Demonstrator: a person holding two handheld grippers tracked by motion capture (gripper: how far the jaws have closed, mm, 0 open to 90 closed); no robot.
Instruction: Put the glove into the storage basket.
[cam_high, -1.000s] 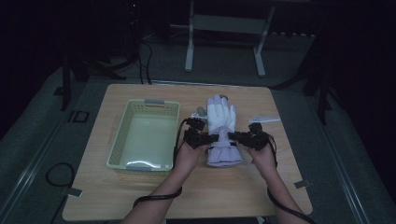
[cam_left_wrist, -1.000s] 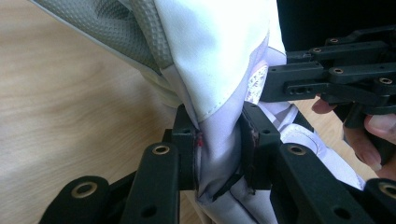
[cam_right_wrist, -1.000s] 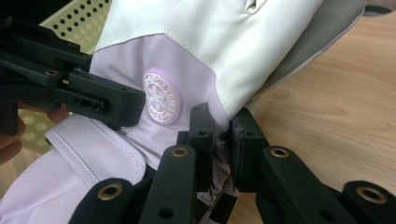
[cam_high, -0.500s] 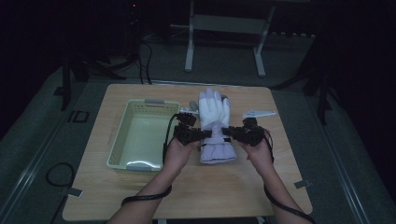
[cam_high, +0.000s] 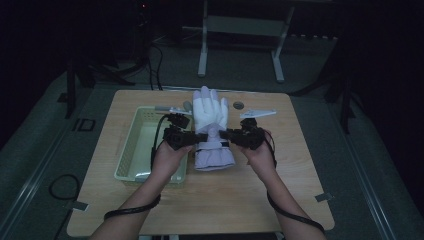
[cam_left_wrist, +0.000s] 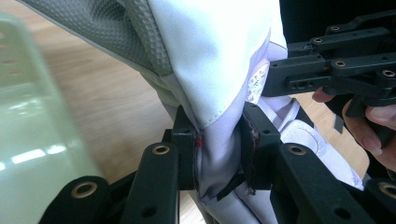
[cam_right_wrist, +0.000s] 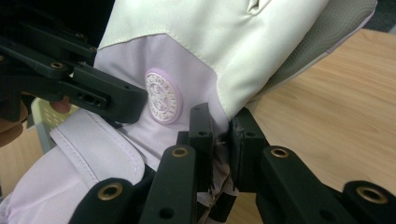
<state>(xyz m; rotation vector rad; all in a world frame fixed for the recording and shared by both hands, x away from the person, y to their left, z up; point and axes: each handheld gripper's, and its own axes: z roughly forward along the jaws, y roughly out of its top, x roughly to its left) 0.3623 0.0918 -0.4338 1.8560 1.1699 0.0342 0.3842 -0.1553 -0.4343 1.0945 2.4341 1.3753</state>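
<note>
A white and lilac padded glove (cam_high: 211, 125) hangs lifted above the wooden table (cam_high: 150, 205), fingers pointing away from the person. My left gripper (cam_high: 196, 138) is shut on the glove's left edge (cam_left_wrist: 219, 154) near the wrist. My right gripper (cam_high: 226, 135) is shut on the opposite edge (cam_right_wrist: 220, 140), just beside a round lilac badge (cam_right_wrist: 162, 96). In each gripper view the other gripper's black jaws press into the far side of the glove. The cuff (cam_high: 214, 159) droops toward the person.
A pale green plastic basket (cam_high: 131, 155) stands on the table at the left, right beside my left hand. A white flat piece (cam_high: 257, 114) and a small grey disc (cam_high: 238, 105) lie near the far edge. Metal stand legs (cam_high: 202, 55) rise beyond the table.
Both hands have carried the glove up and leftward, toward the basket. The grips on its two edges are unchanged.
</note>
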